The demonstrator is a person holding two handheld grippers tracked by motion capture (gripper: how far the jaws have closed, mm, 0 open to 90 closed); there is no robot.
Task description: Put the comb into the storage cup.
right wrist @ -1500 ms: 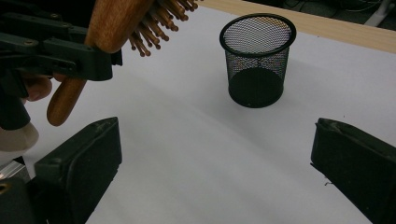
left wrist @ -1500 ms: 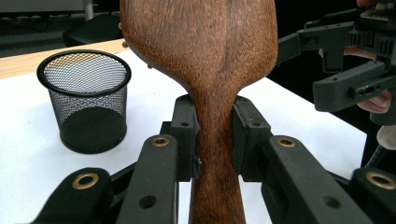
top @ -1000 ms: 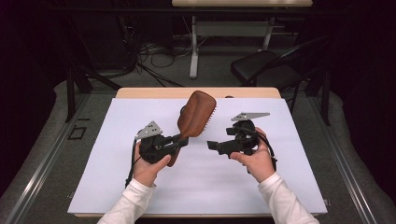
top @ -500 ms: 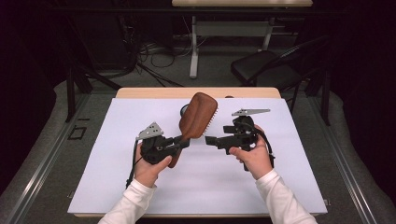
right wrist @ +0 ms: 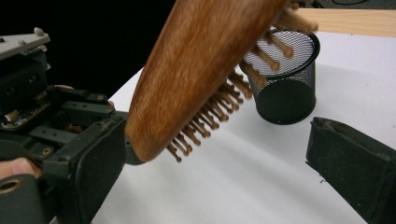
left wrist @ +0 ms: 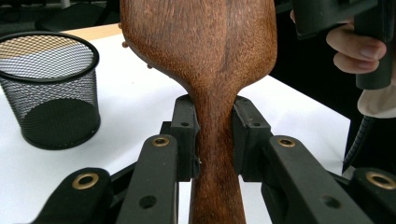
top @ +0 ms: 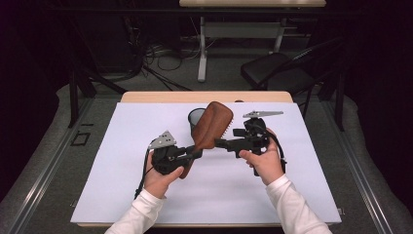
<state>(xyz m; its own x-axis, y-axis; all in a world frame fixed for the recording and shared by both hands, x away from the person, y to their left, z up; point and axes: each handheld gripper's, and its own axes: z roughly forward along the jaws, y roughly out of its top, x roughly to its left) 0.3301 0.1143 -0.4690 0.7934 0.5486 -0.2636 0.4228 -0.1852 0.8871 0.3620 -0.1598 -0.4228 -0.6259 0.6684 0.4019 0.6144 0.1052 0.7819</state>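
Both grippers are up over the white mat (top: 122, 185): your left gripper (top: 197, 154) is clamping the wooden hairbrush (top: 212, 125) by its neck, head tilting far-right above the mesh cup (top: 195, 117). Your right gripper (top: 220, 143) is closing in, jaws apart, straddling the brush head without contact.

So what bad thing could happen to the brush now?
The left gripper pinches only the narrow handle of the wooden hairbrush, so the big head might swing or slip. The right gripper has been closing around the head without pressing yet; it could catch the pegs. The mesh cup stands close behind and might get knocked over.
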